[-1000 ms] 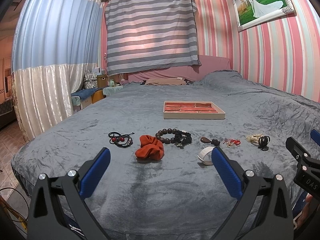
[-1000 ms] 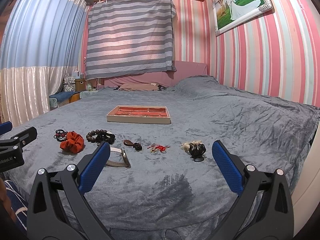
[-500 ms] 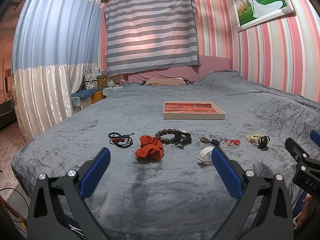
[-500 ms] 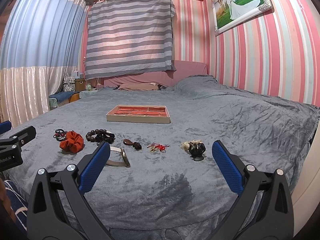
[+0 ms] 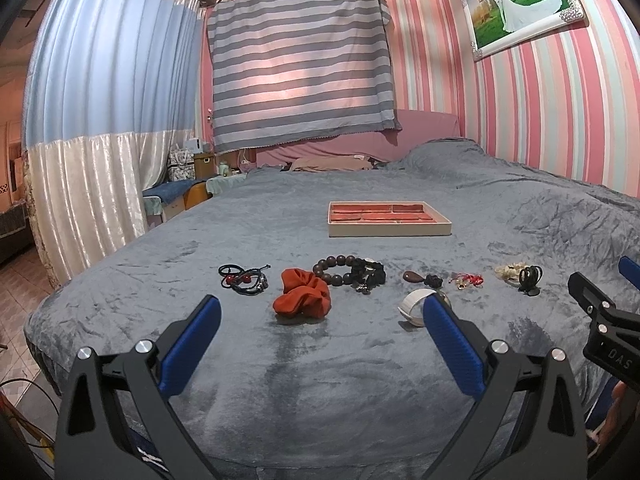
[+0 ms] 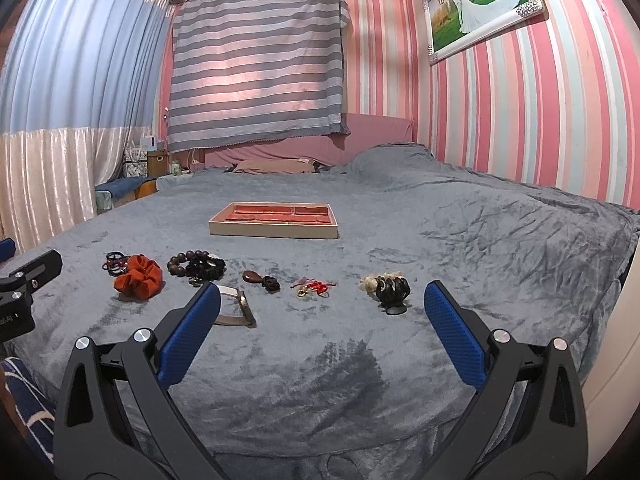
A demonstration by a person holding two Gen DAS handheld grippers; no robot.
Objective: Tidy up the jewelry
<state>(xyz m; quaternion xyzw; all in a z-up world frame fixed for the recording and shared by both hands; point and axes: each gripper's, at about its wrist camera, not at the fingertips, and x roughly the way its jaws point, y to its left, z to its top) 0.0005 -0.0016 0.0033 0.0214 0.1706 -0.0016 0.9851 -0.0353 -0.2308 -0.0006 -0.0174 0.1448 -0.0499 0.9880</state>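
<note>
A row of jewelry lies on the grey bedspread: black and red cord bracelets (image 5: 243, 279), an orange scrunchie (image 5: 303, 298), a dark bead bracelet (image 5: 347, 270), a white bangle (image 5: 414, 306), a brown pendant (image 6: 260, 279), a red charm (image 6: 314, 287) and a black hair claw (image 6: 392, 292). Behind them sits a beige tray (image 5: 389, 231) with red compartments. My left gripper (image 5: 320, 334) hovers open near the bed's front edge, facing the scrunchie. My right gripper (image 6: 322, 330) is open too, between the bangle (image 6: 236, 308) and the hair claw.
Pale curtains (image 5: 88, 160) hang at the left beside a cluttered side table (image 5: 188, 184). Pillows (image 5: 328, 164) lie at the headboard. A striped wall with a framed photo (image 5: 524, 4) bounds the right. The bed's far half is bare bedspread.
</note>
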